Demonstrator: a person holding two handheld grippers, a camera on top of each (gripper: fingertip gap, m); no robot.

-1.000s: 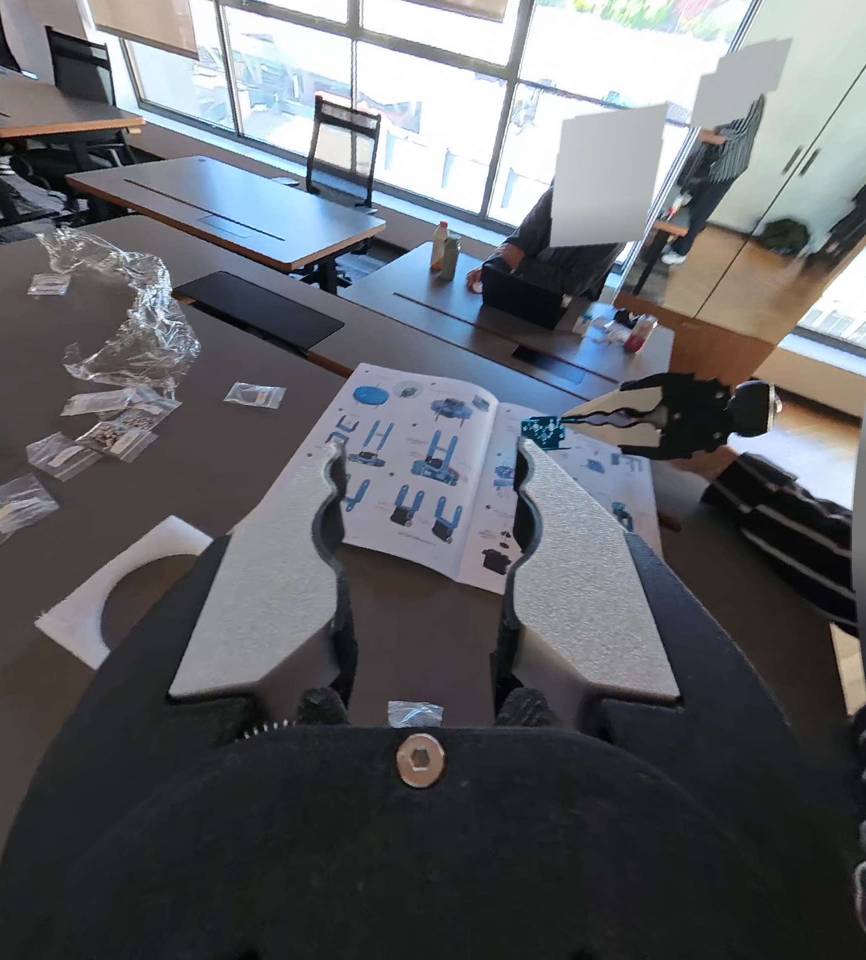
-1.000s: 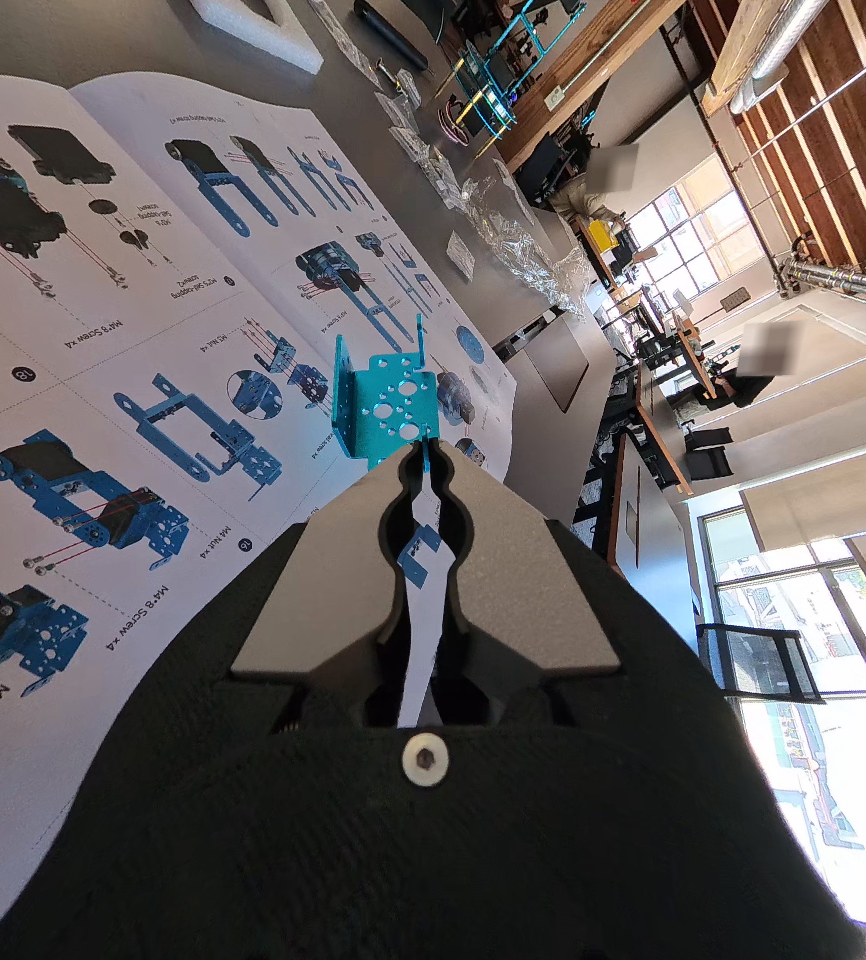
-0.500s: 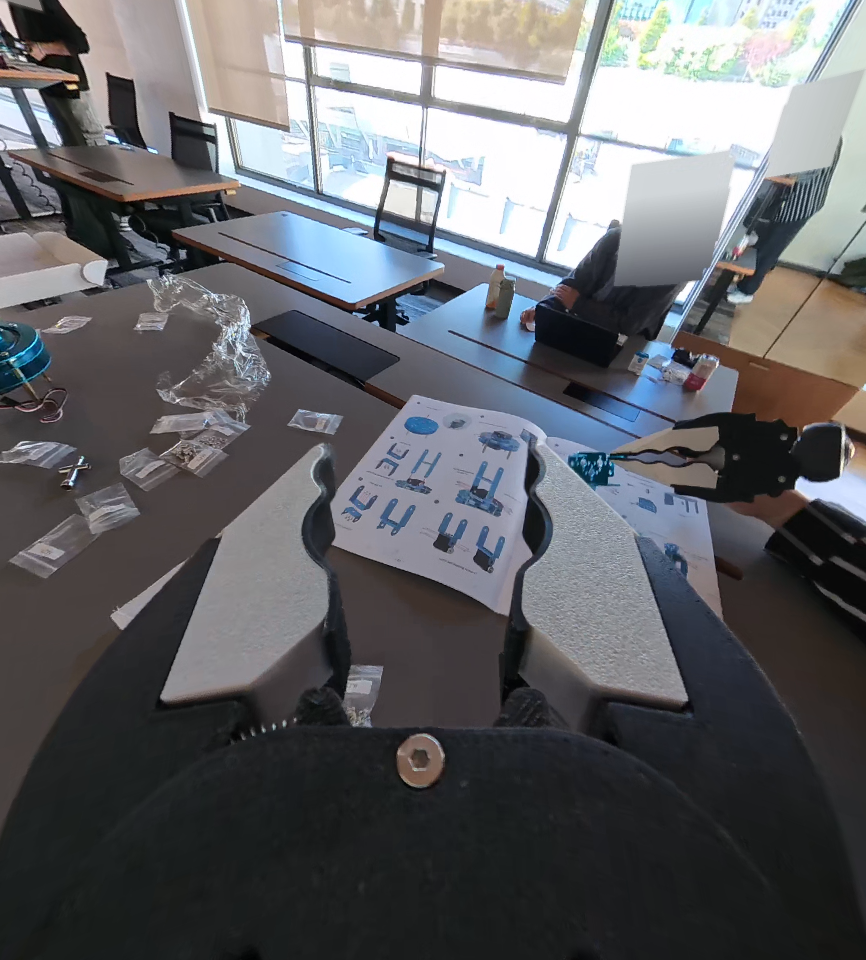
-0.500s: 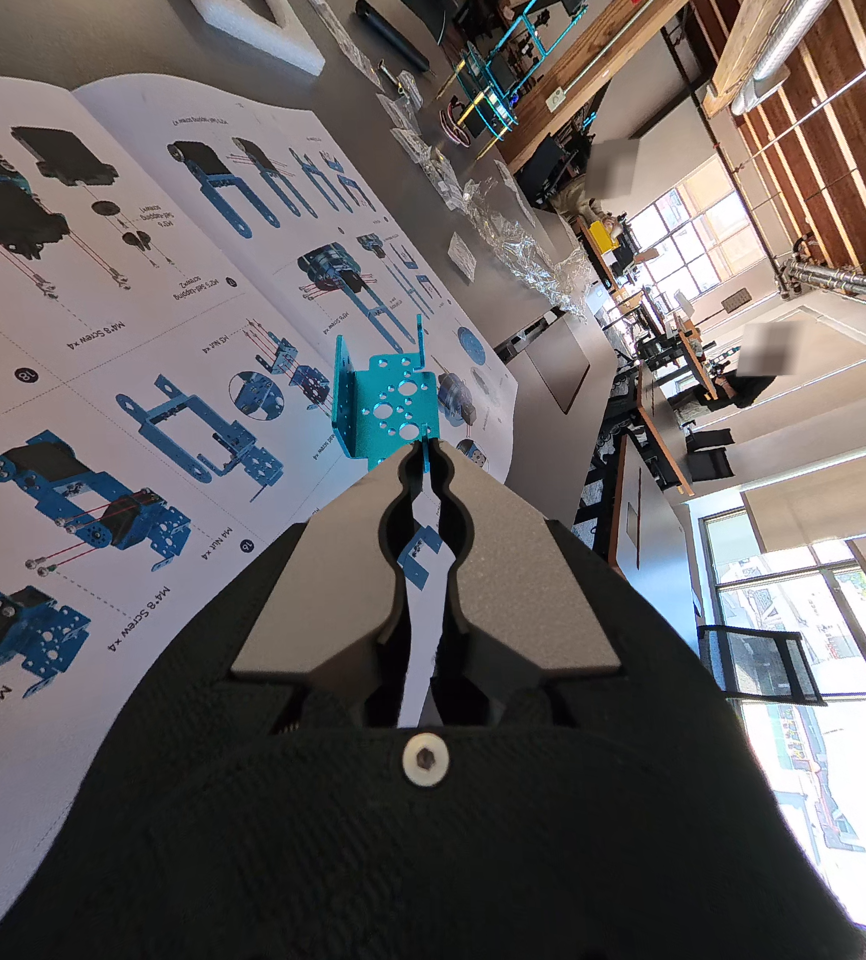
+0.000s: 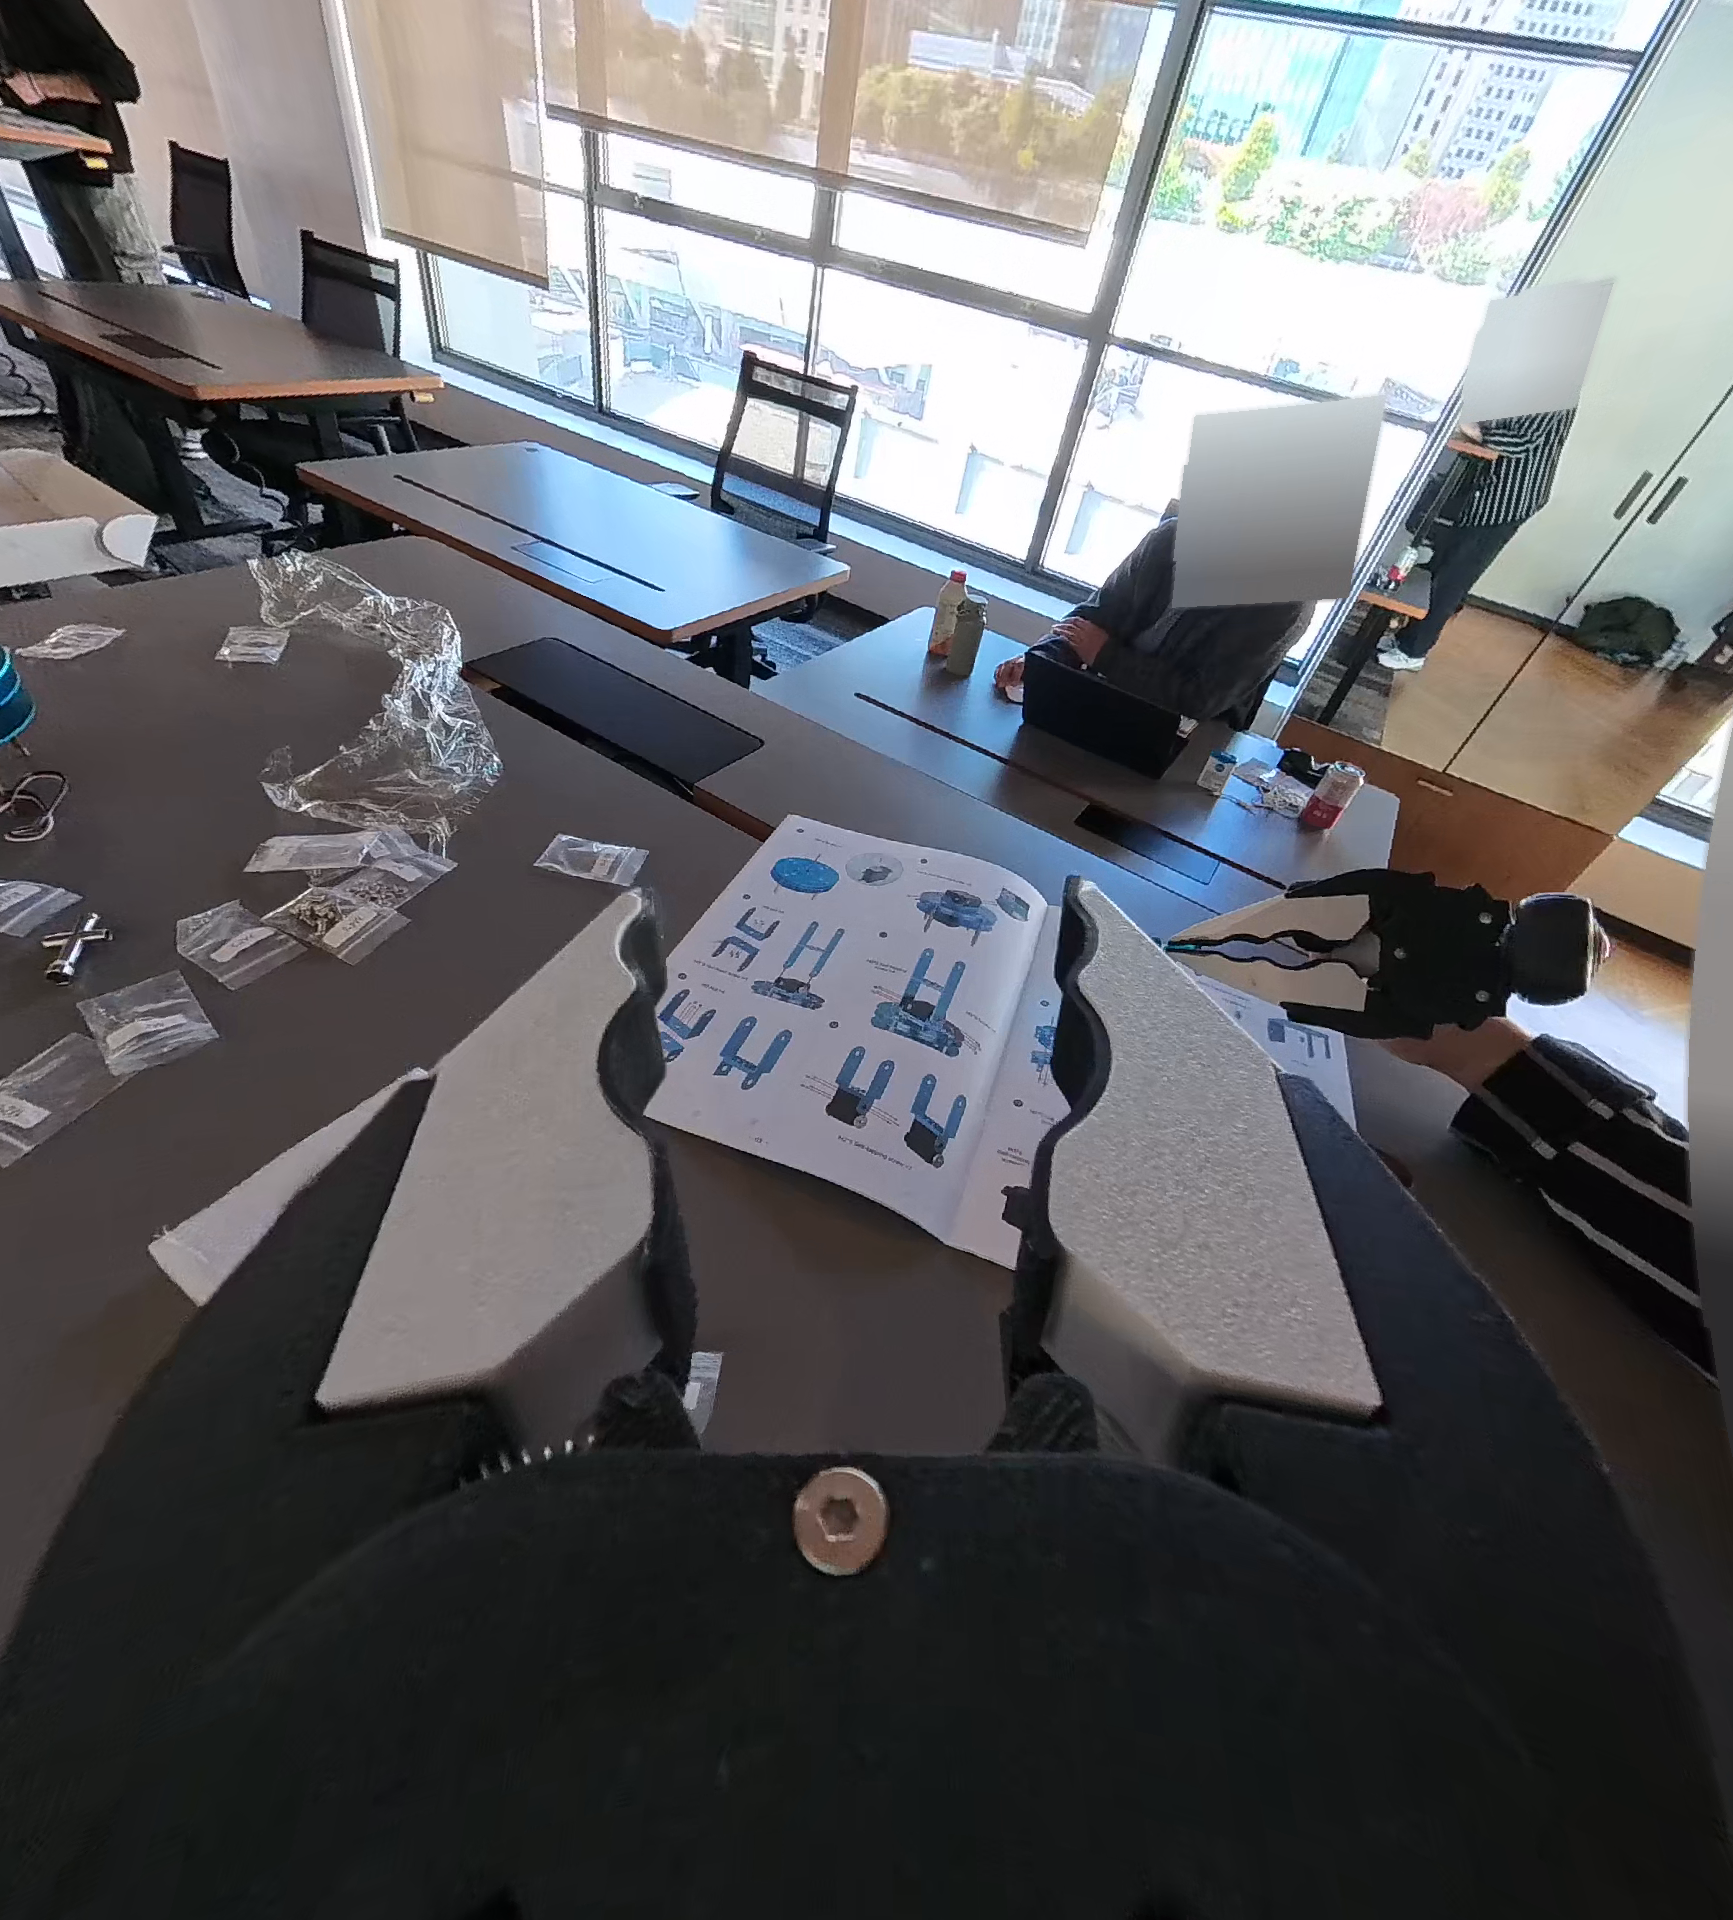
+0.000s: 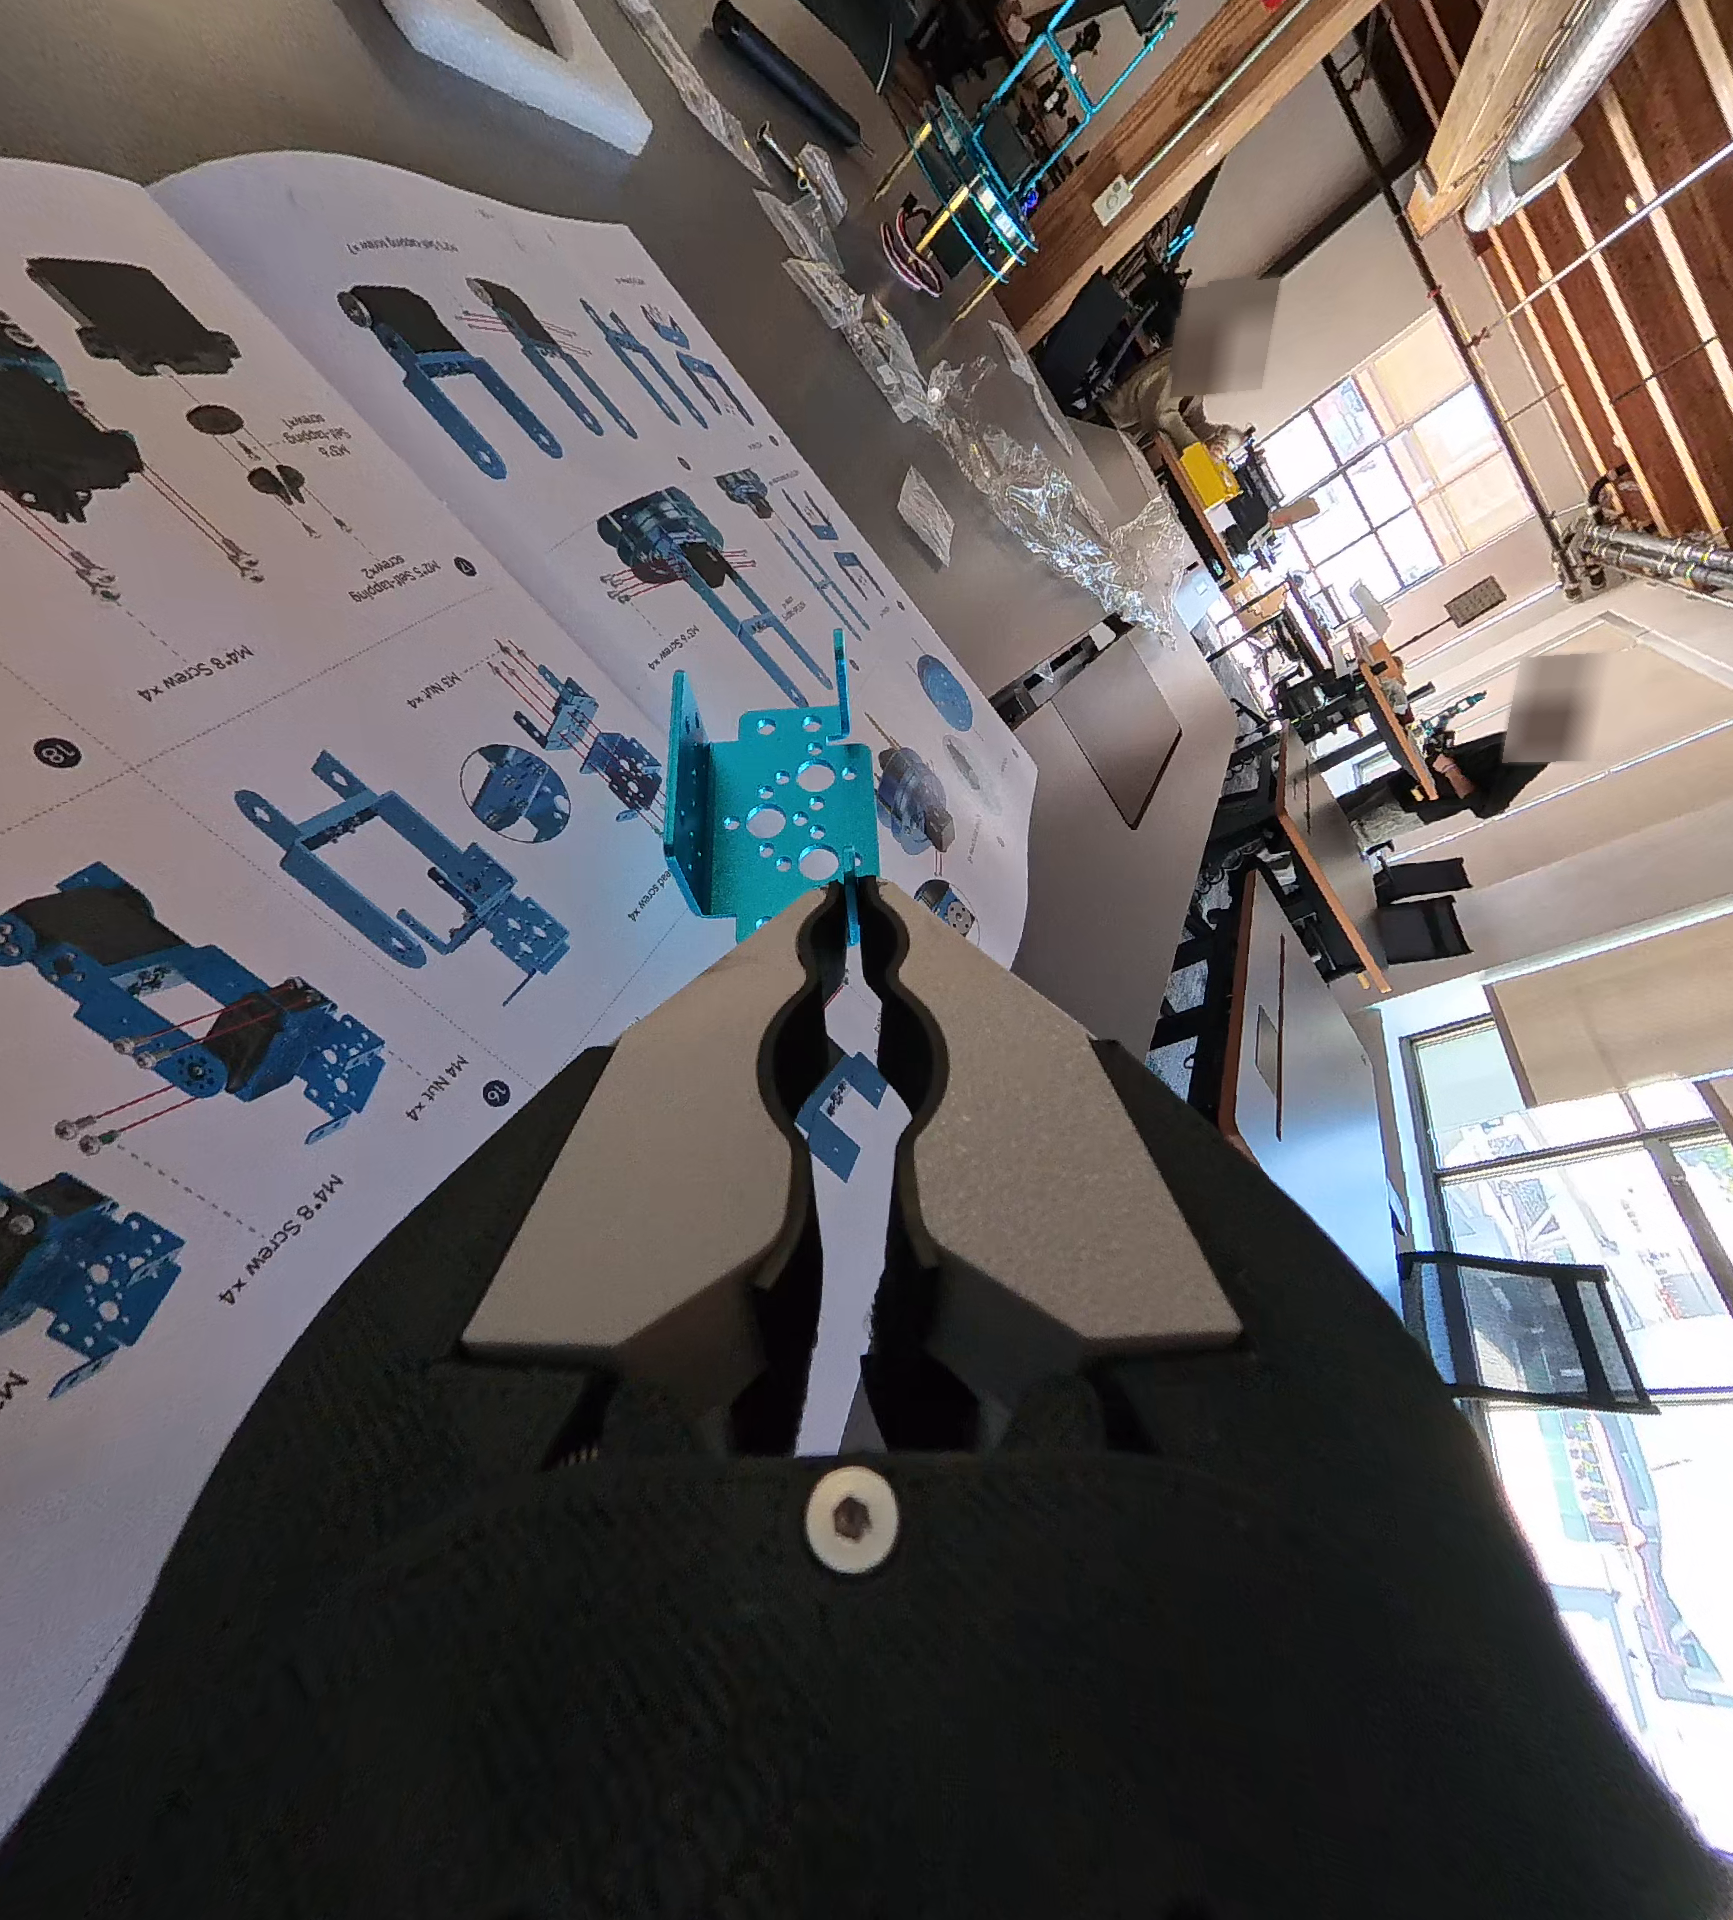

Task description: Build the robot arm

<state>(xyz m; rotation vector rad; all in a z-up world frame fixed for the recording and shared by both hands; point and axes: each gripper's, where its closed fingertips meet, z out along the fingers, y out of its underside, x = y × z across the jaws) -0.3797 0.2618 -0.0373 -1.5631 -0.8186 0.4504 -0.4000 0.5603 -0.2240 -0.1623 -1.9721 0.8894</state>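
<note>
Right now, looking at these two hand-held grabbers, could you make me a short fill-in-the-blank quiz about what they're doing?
1. The right gripper is pinching a teal metal ____ full of holes.
2. The left gripper holds nothing; its fingers are ____.
3. Both hover over an open ____ of blue diagrams on the grey table.
4. The crumpled wrapping is clear ____.

Missing words: bracket; open; booklet; plastic

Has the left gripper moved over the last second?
Yes. The left gripper has pulled back and up from the open manual; more table shows at left.
</note>
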